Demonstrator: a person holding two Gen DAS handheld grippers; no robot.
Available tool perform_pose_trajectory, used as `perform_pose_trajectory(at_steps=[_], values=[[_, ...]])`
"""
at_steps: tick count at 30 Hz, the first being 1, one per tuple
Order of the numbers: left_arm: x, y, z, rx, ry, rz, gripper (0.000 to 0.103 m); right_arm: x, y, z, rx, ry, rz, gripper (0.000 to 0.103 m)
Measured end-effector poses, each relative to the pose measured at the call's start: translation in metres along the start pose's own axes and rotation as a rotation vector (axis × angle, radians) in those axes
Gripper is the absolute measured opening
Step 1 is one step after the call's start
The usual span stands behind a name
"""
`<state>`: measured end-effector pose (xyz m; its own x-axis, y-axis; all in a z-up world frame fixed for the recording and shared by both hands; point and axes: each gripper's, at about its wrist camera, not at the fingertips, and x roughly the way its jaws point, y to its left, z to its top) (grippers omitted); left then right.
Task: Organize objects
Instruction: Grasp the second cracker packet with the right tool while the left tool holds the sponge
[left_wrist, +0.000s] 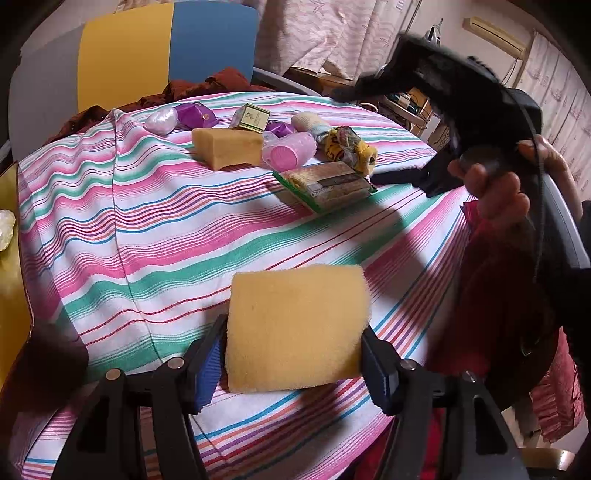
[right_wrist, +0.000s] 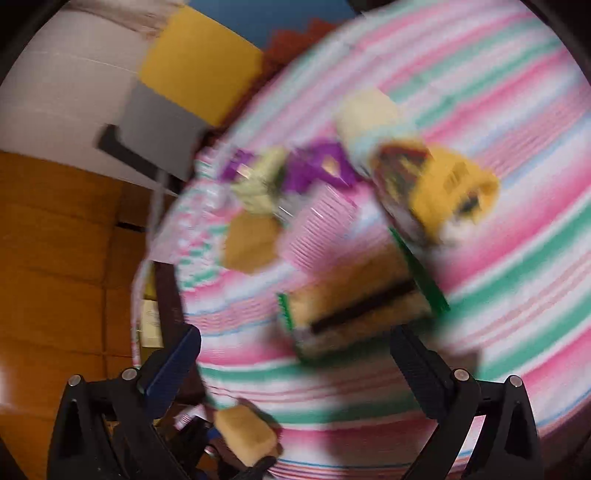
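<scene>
The tablecloth (left_wrist: 155, 221) has pink, green, white stripes; the held sponge (left_wrist: 295, 328) is yellow; the ribbon (left_wrist: 194, 114) is purple

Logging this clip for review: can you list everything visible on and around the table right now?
sponge: 1, yellow, clamped in left gripper
sponge block: 1, yellow, far table
packaged scourer: 1, green-edged, mid table
pink wrapped roll: 1, beside block
purple items: 2, far edge
small box: 1, green-gold, far edge
patterned cloth bundle: 1, yellow, right of roll
tablecloth: 1, striped
left gripper: shut on sponge
right gripper: open, empty, above scourer
hand: 1, holding right gripper
</scene>
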<state>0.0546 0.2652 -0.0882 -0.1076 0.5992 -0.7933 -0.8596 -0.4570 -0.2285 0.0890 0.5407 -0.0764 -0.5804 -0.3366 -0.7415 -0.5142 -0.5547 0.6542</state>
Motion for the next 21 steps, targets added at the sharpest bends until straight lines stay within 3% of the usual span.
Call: perform_pose_trajectory(at_steps=[6,15,21], values=[[0.001,0.002,0.001,0.000,-0.006,-0.014,0.067,0.009,-0.004,0.001,-0.001,0.031,-0.123,0.103],[0.001,0.005,0.000,-0.011,-0.017,-0.033,0.068,0.017,0.002,0.012,0.067,-0.046,-0.326,0.103],[-0.001,0.006,-0.001,-0.022,-0.021,-0.048,0.068,0.043,0.025,0.009,-0.065,-0.054,-0.536,0.102]])
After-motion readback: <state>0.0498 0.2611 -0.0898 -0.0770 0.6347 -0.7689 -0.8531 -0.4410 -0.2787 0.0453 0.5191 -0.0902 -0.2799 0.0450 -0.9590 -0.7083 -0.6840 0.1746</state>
